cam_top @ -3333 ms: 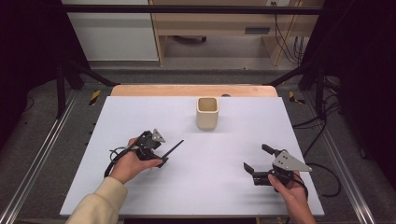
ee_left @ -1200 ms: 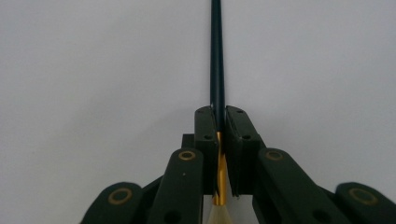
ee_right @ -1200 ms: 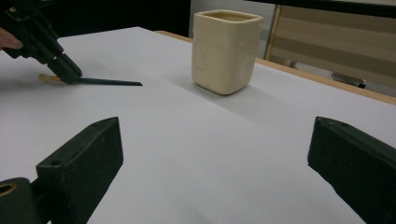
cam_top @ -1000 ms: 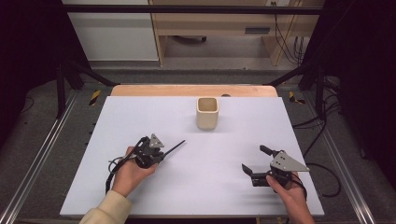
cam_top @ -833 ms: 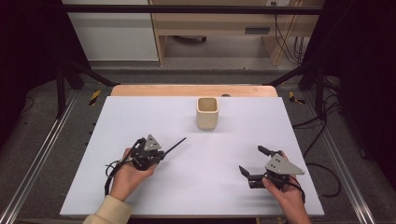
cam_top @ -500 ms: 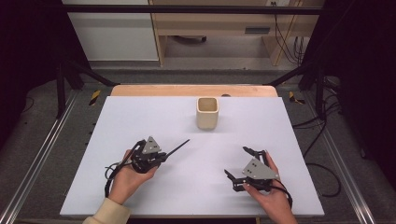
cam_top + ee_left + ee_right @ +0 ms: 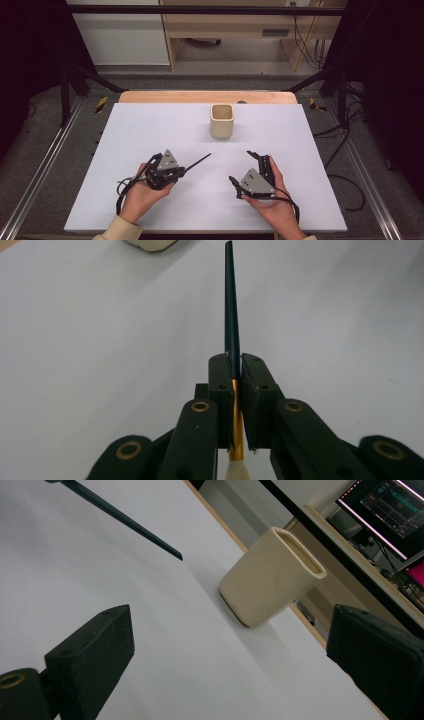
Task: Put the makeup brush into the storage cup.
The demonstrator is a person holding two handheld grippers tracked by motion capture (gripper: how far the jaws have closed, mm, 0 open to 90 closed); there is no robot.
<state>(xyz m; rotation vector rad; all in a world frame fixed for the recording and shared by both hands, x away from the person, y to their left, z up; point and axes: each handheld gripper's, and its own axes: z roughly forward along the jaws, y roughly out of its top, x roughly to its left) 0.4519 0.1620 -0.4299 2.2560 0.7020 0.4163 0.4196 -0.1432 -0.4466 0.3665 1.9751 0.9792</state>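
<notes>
The left gripper [image 7: 181, 171] is clamped on a slim brush [image 7: 231, 315]; in the left gripper view the two black pads press on it from either side, just where a gold ferrule meets the dark tapered handle, with a pale tuft of bristles showing below the ferrule at the bottom edge; the handle runs straight out ahead of the jaws, its thin tip aimed toward the cream cup [image 7: 222, 120]; in the high view the brush [image 7: 197, 163] slants up and to the right from the left hand [image 7: 142, 192], its tip well short of the cup; the cup stands upright on the white bench [image 7: 150, 125], toward the far edge and about midway across, squarish with rounded corners and open at the top; the right gripper [image 7: 243, 166] has its jaws spread wide with nothing between them, held by the right hand [image 7: 272, 205] low over the bench to the right of the brush; in the right gripper view the cup [image 7: 270, 575] sits between the two parted pads, farther off, and the brush tip [image 7: 172, 555] enters from the upper left, apart from the cup.
</notes>
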